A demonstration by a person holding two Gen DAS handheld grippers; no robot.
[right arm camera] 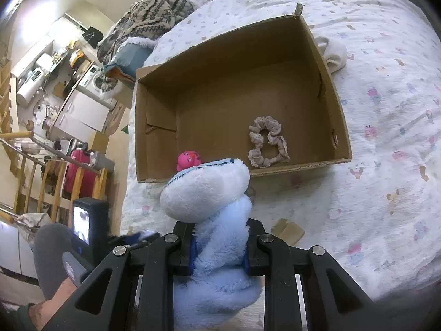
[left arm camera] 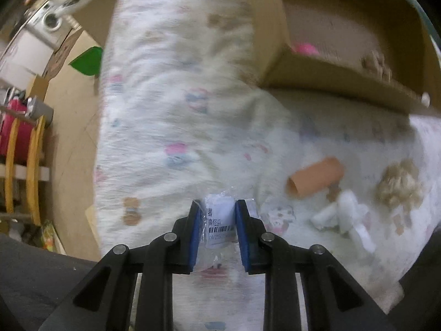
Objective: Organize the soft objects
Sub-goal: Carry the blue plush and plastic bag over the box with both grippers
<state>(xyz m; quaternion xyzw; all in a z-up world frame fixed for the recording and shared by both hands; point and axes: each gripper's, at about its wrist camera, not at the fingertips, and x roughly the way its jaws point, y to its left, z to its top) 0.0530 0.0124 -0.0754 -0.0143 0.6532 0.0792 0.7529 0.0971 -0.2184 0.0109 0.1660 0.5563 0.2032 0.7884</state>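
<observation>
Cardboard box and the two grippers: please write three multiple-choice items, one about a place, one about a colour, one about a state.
1. Where is the scrunchie?
A. inside the cardboard box
B. on the bedspread
C. in a gripper

2. What colour is the plush toy in the right gripper?
A. green
B. light blue and white
C. black

3. What does the left gripper hold?
A. nothing
B. a roll
C. a plastic packet

A: it lies on the box floor.
B: its fur shows these colours.
C: the jaws clamp the packet.
</observation>
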